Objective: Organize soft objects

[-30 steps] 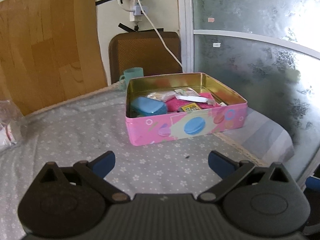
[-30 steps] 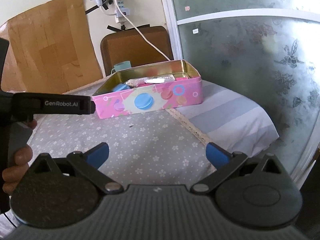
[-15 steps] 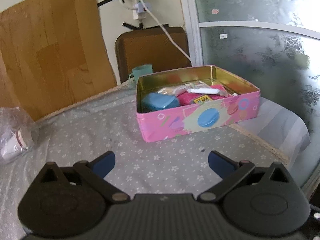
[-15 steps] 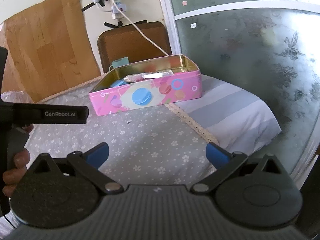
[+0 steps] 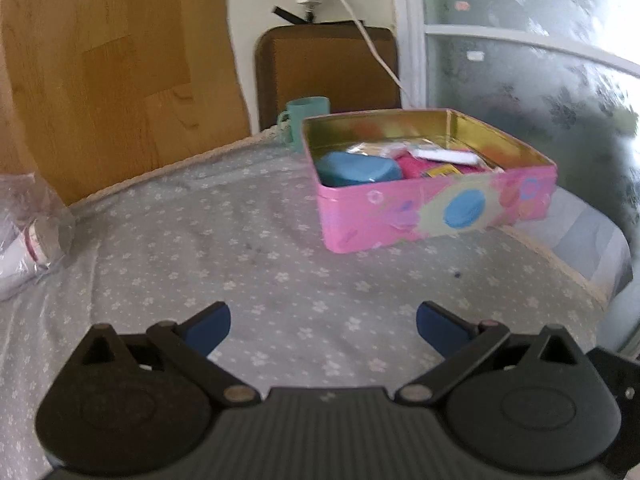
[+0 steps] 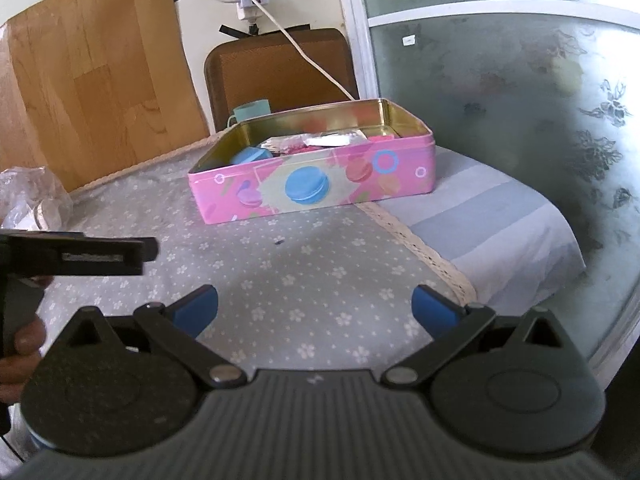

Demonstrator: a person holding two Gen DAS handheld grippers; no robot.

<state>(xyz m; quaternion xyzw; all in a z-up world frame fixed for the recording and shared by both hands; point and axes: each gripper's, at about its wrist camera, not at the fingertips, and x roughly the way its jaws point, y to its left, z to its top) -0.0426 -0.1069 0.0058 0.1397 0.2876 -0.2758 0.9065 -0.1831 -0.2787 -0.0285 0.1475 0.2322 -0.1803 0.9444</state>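
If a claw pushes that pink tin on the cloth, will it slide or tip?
The tin looks low and wide, so tipping seems unlikely. It probably drags on the cloth, perhaps bunching it. Its loose contents may shift.

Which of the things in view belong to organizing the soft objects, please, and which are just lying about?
Job:
pink tin
pink soft item inside it
left hand-held gripper, open
right hand-held gripper, open

Lying about:
teal mug
plastic bag
brown chair

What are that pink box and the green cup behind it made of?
The pink box looks like printed tin: its inner walls shine gold like metal. The green cup has a matte, even teal surface, probably plastic, though ceramic is possible; the blur leaves it open.
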